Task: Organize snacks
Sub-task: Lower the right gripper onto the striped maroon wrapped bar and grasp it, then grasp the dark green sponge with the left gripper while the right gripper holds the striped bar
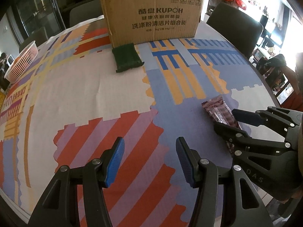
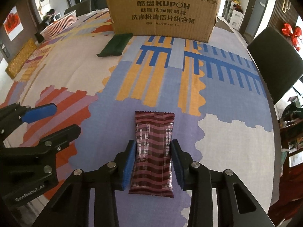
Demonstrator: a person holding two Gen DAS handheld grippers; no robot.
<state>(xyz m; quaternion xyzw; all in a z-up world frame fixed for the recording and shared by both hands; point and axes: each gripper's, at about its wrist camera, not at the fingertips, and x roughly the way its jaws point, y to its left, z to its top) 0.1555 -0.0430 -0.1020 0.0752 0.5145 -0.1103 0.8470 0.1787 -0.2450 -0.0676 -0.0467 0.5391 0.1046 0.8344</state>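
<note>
A maroon striped snack packet (image 2: 153,151) lies flat on the patterned tablecloth; it also shows in the left wrist view (image 1: 219,111). My right gripper (image 2: 153,151) straddles the packet with both blue pads against its long sides, jaws closed onto it. It also shows in the left wrist view (image 1: 227,121). My left gripper (image 1: 150,160) is open and empty over the cloth to the packet's left; it also appears in the right wrist view (image 2: 47,121). A dark green packet (image 1: 127,57) lies in front of the cardboard box (image 1: 151,11).
A pink basket (image 1: 21,64) sits at the far left of the table, also in the right wrist view (image 2: 60,25). A yellow patterned packet (image 2: 20,58) lies at the left edge. Dark chairs (image 2: 274,60) stand around the table.
</note>
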